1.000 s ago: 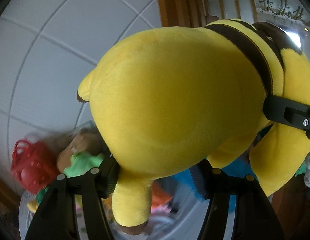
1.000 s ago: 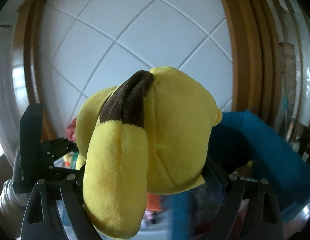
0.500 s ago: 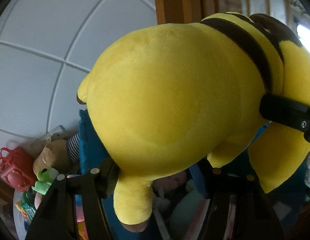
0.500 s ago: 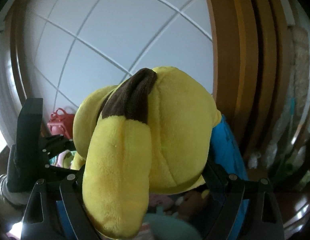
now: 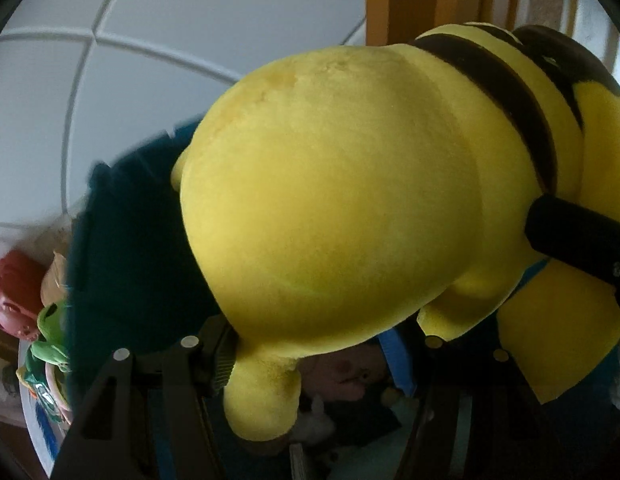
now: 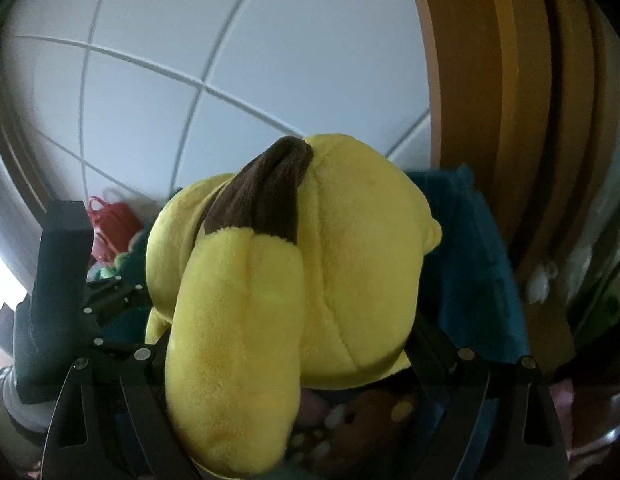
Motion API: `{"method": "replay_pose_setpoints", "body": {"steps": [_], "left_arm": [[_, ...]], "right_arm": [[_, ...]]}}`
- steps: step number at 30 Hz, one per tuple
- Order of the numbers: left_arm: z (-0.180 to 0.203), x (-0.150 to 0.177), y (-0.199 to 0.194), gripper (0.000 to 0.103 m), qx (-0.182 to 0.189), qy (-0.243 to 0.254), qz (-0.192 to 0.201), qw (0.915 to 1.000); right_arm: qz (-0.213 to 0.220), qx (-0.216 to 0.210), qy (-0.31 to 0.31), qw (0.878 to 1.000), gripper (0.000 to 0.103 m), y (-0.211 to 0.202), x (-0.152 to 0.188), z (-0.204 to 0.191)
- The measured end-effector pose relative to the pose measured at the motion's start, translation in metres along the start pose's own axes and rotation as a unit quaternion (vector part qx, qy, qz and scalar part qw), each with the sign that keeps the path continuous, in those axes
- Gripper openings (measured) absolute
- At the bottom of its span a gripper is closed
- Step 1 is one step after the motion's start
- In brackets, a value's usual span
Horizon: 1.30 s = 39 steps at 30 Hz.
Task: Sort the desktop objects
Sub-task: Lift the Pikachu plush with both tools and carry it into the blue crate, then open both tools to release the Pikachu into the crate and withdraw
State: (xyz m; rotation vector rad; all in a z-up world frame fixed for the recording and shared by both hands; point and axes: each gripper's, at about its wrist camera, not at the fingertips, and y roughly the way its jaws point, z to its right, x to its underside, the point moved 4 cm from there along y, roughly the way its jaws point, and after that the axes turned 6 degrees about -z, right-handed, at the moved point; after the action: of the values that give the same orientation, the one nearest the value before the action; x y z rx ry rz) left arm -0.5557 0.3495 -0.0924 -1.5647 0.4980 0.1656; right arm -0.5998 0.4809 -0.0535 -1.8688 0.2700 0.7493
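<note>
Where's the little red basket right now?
The red basket sits at the far left edge of the left wrist view, beside a green frog toy; the right wrist view shows it left of the yellow plush.

A large yellow plush toy with a dark brown ear tip point(image 6: 294, 292) fills the view, clamped between the black fingers of the right gripper point(image 6: 294, 364). Behind it sit a blue fabric bin point(image 6: 473, 264) and, left, a small red plastic basket point(image 6: 110, 232) against white tiles.
</note>
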Motion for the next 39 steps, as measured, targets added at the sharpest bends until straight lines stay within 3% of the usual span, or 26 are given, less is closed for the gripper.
{"method": "replay_pose_setpoints", "body": {"steps": [5, 8, 13, 15, 17, 18, 20, 21, 28, 34, 38, 39], "left_arm": [[-0.006, 0.012, 0.049, 0.061, 0.009, -0.015, -0.068, 0.9975], [-0.009, 0.021, 0.070, 0.061, 0.021, -0.025, -0.114, 0.9930], [0.003, 0.034, 0.096, 0.062, -0.014, 0.012, -0.158, 0.9873], [0.008, 0.038, 0.103, 0.062, -0.030, 0.029, -0.169, 0.9848], [0.008, 0.037, 0.103, 0.068, -0.033, 0.030, -0.167, 0.9849], [0.008, 0.036, 0.104, 0.071, -0.034, 0.030, -0.167, 0.9849], [0.007, 0.035, 0.104, 0.090, -0.038, 0.031, -0.166, 0.9850], [0.007, 0.034, 0.105, 0.091, -0.039, 0.032, -0.165, 0.9850], [0.005, 0.028, 0.097, 0.092, -0.027, 0.021, -0.153, 0.9876], [0.000, 0.023, 0.040, 0.092, 0.003, -0.005, -0.084, 0.9964], [-0.024, 0.039, -0.013, 0.092, 0.047, -0.009, -0.015, 0.9987], [-0.017, 0.047, -0.032, 0.092, 0.044, -0.003, 0.002, 0.9990]], "right_arm": [[-0.049, -0.015, 0.027, 0.998, 0.091, 0.051, 0.010, 0.019], [-0.093, -0.012, 0.037, 0.995, 0.091, 0.069, 0.023, 0.012], [-0.144, -0.009, 0.061, 0.988, 0.091, 0.083, 0.045, 0.000], [-0.155, -0.009, 0.067, 0.986, 0.091, 0.098, 0.052, 0.015], [-0.159, -0.019, 0.070, 0.985, 0.103, 0.099, 0.054, 0.013], [-0.160, -0.025, 0.072, 0.984, 0.103, 0.098, 0.054, 0.012], [-0.160, -0.017, 0.066, 0.985, 0.103, 0.097, 0.053, 0.009], [-0.159, -0.009, 0.062, 0.985, 0.103, 0.096, 0.053, 0.008], [-0.143, 0.009, 0.068, 0.987, 0.103, 0.080, 0.047, 0.009], [-0.082, 0.019, 0.051, 0.995, 0.103, 0.027, 0.028, -0.008], [-0.030, 0.031, 0.022, 0.999, 0.103, -0.028, 0.016, -0.036], [-0.027, 0.033, 0.018, 0.999, 0.103, -0.036, 0.017, -0.040]]}}
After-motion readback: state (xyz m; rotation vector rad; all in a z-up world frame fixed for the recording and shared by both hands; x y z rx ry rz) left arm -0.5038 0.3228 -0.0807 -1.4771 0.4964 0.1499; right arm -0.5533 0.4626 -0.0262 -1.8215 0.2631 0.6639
